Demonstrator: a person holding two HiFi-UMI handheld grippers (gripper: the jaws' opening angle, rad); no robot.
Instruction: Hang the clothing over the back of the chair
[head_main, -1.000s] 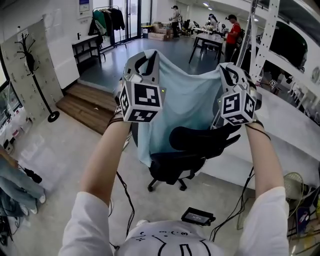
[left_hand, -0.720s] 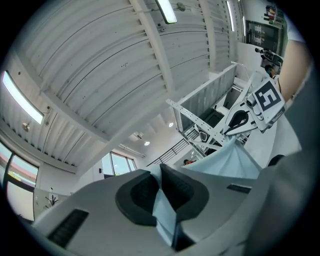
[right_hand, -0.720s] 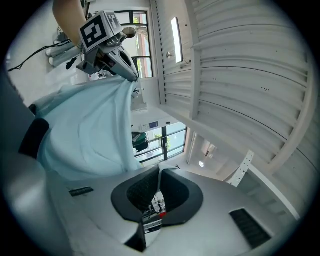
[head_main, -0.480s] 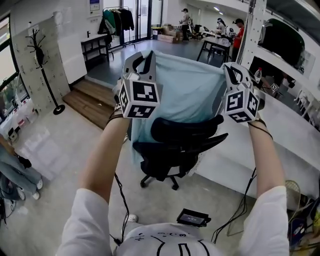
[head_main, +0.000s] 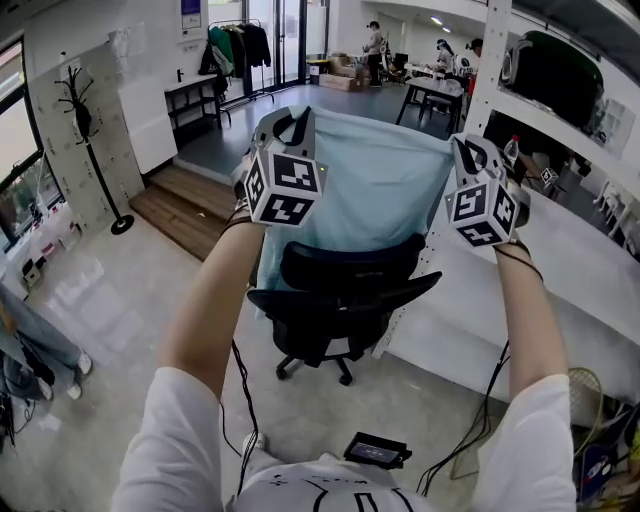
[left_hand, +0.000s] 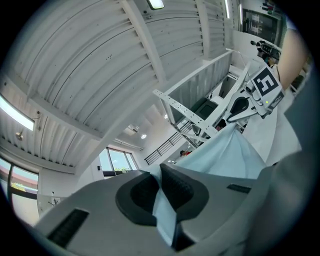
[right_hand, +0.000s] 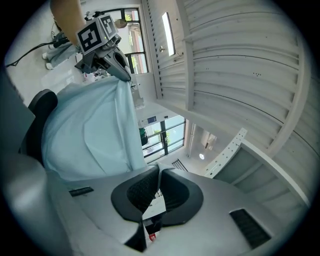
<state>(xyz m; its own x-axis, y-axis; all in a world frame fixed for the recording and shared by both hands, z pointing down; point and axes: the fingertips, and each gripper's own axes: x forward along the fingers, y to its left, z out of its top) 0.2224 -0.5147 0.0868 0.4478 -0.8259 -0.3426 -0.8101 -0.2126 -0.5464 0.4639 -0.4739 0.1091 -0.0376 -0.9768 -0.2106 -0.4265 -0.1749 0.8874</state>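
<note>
**Head view:** The left gripper (head_main: 286, 122) and the right gripper (head_main: 466, 150) are held up side by side and well apart. A pale blue piece of clothing (head_main: 375, 190) is stretched between them, with its top edge running from one gripper to the other and the rest hanging down. The black chair (head_main: 340, 300) is seen below and between the two grippers, on the near side of the hanging cloth. The top of its backrest overlaps the lower part of the clothing. Whether cloth and backrest touch cannot be told.

**Left gripper view:** The jaws of the left gripper (left_hand: 160, 172) are pressed fully together on a fold of the clothing (left_hand: 230, 155). From there the cloth spreads up and to the right, to the right gripper (left_hand: 239, 107) at its far corner.

**Right gripper view:** The jaws of the right gripper (right_hand: 159, 172) are closed on a thin edge of the clothing (right_hand: 90, 130), pinched near the tips, with a narrow slit left lower down. The cloth spreads away to the left, up to the left gripper (right_hand: 116, 62). The chair (right_hand: 39, 112) shows dark at the cloth's left edge.
</note>
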